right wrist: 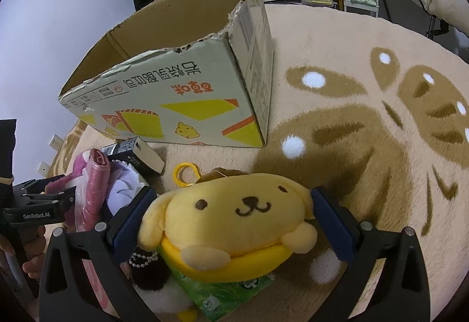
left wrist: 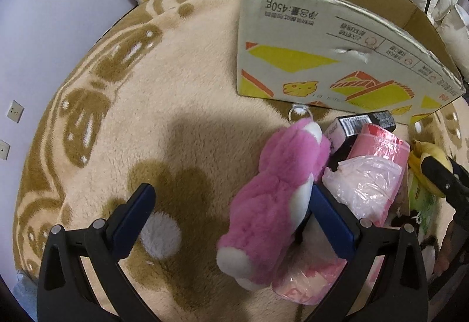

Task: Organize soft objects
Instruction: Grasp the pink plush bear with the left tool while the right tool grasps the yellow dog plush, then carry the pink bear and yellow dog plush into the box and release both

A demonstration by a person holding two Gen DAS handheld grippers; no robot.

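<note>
Left gripper [left wrist: 231, 206] fingers spread wide, pink plush [left wrist: 272, 204] lying loose between them on the rug [left wrist: 176, 87]. Right gripper [right wrist: 234, 212] wide open around the yellow dog plush [right wrist: 237, 213], near the cardboard box [right wrist: 181, 93].

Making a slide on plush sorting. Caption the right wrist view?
Right gripper, fingers open, straddles a yellow dog-faced plush pouch before an open printed cardboard box on a beige patterned rug.

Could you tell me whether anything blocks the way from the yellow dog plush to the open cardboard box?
Nothing visible does: the yellow dog plush sits between the right gripper fingers, and only bare beige rug lies before the open cardboard box.
</note>
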